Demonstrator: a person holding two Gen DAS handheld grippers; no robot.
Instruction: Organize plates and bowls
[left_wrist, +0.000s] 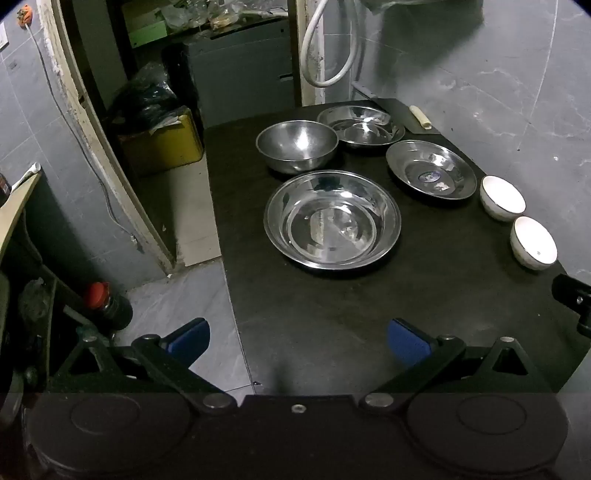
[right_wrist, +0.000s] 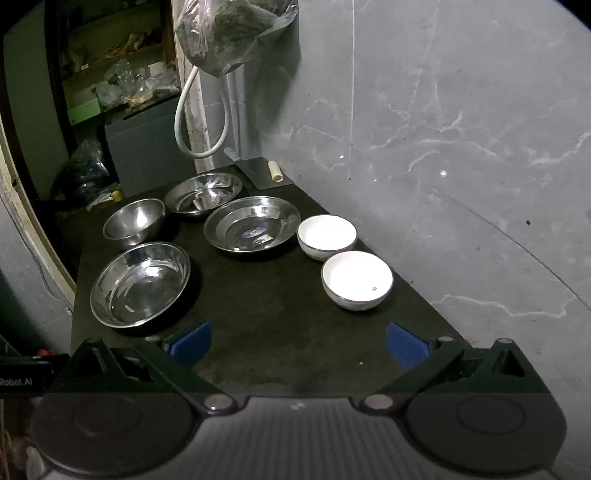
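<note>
On the dark table (left_wrist: 332, 314) lie a large steel basin (left_wrist: 332, 219) (right_wrist: 140, 284), a deep steel bowl (left_wrist: 297, 146) (right_wrist: 133, 221), a far steel plate (left_wrist: 360, 125) (right_wrist: 203, 195) and a steel plate with a blue sticker (left_wrist: 430, 173) (right_wrist: 253, 229). Two white bowls stand at the right edge, one farther (left_wrist: 502, 197) (right_wrist: 327, 236) and one nearer (left_wrist: 533, 247) (right_wrist: 356, 278). My left gripper (left_wrist: 298, 341) hovers open over the table's near left edge. My right gripper (right_wrist: 298, 343) is open above the near table, with nothing between its blue pads.
A grey marbled wall (right_wrist: 461, 166) runs along the table's right side. A cleaver (right_wrist: 255, 171) with a pale handle lies at the far corner. A white hose (right_wrist: 188, 122) hangs behind. A yellow bin (left_wrist: 162, 144) and tiled floor (left_wrist: 177, 306) are left of the table.
</note>
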